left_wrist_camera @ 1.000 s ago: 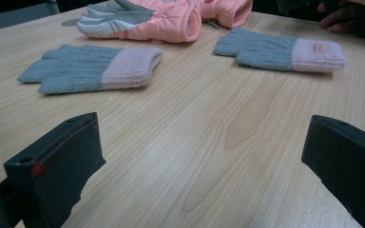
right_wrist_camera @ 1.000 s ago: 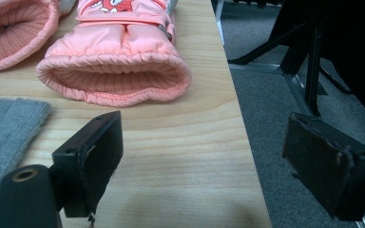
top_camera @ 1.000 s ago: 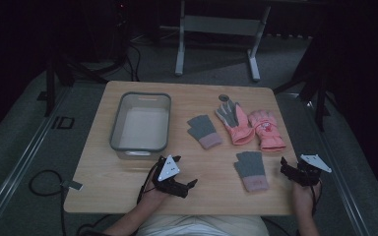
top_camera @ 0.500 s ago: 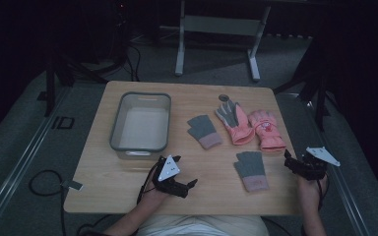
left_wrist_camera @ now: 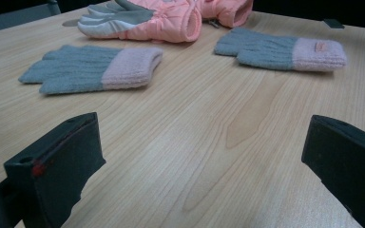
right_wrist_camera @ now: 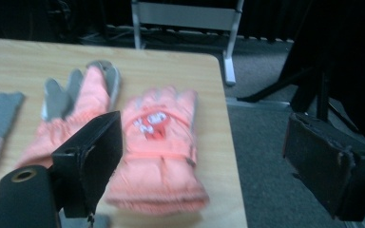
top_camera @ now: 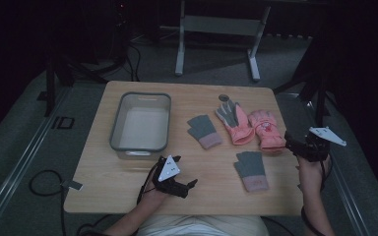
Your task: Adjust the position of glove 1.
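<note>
My right gripper (top_camera: 295, 144) hangs jaws apart at the table's (top_camera: 128, 196) right edge; the padded pink glove (right_wrist_camera: 159, 147) looks soft, light; I'd pinch its cuff; left gripper (top_camera: 184, 186) gapes too

Both tongs gape wide: left tongs (top_camera: 183, 184) low, right tongs (top_camera: 295, 142) raised.

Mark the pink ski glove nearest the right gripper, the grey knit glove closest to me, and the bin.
Pink ski glove (top_camera: 266, 129), high view, back of its hand.
Grey knit glove (top_camera: 250, 165), high view, grey palm area.
Grey bin (top_camera: 116, 132), high view, left rim.
</note>
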A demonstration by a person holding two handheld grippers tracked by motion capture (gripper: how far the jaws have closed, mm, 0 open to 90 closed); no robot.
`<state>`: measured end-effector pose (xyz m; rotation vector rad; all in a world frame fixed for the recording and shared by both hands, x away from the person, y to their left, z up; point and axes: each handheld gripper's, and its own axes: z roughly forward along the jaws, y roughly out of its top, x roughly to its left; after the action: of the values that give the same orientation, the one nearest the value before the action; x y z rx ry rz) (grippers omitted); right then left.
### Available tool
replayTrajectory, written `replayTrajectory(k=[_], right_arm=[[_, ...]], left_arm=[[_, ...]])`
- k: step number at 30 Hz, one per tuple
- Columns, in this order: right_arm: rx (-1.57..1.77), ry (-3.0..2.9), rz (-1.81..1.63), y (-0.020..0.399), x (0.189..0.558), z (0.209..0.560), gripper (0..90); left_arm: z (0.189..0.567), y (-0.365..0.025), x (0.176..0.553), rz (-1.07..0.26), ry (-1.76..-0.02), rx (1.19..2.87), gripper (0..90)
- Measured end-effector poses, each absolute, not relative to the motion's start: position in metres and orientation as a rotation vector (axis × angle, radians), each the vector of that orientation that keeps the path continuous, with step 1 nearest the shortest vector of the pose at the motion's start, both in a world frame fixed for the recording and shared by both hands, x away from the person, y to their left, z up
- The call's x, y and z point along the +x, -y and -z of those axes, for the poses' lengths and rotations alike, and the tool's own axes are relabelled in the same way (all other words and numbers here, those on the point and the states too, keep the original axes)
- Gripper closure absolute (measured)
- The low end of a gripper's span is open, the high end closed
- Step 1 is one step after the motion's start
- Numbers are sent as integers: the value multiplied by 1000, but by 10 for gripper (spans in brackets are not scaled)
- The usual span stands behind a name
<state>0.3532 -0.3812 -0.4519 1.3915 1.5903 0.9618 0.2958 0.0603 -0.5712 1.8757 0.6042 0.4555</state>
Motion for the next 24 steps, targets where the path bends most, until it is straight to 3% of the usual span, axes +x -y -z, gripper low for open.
replayTrajectory(k=[14, 24], right_arm=[[1298, -1630, -1037, 338, 379, 419, 145], [1276, -1724, -1036, 306, 396, 417, 140]], left_arm=[[571, -61, 296, -453, -607, 1874, 0], [571, -61, 296, -449, -608, 1874, 0]])
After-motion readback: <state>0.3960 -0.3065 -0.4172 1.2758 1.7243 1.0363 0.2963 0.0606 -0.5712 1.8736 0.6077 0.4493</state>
